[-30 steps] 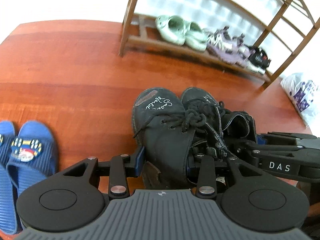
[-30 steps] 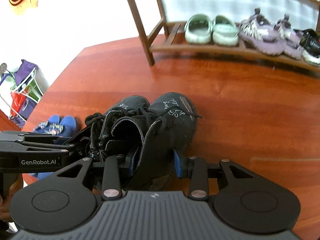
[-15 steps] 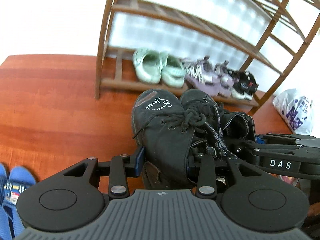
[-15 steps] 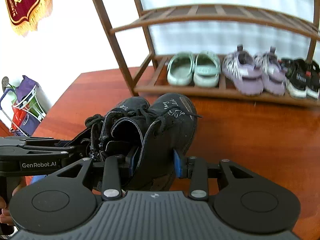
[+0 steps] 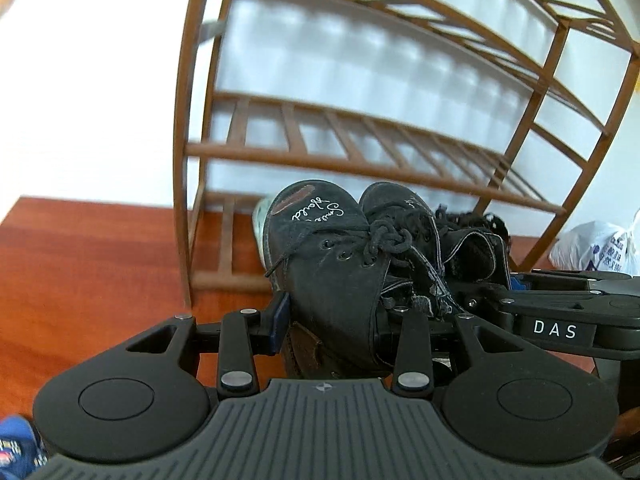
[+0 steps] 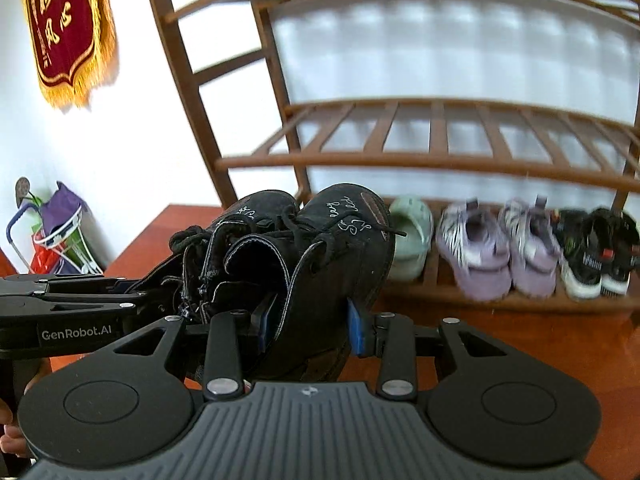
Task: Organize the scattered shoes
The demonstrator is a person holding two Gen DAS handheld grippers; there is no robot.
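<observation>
A pair of black lace-up shoes with white script is held up in front of a wooden shoe rack (image 5: 360,160). My left gripper (image 5: 332,316) is shut on the side wall of the left black shoe (image 5: 324,248). My right gripper (image 6: 310,324) is shut on the side wall of the right black shoe (image 6: 348,240), one blue pad inside the opening and one outside. The two shoes touch side by side. Each gripper shows in the other's view: the right gripper (image 5: 492,300) and the left gripper (image 6: 136,296). The rack's middle shelf (image 6: 440,160) lies just above the toes.
The bottom shelf holds mint clogs (image 6: 412,232), purple sneakers (image 6: 496,252) and black sneakers (image 6: 596,252). A white plastic bag (image 5: 596,248) lies right of the rack. Blue slippers (image 5: 16,448) are on the red-brown floor. A cart with bags (image 6: 56,232) stands by the left wall.
Both grippers have risen with the black shoes and come closer to the rack. The views have tilted up from the floor to the middle shelf.
</observation>
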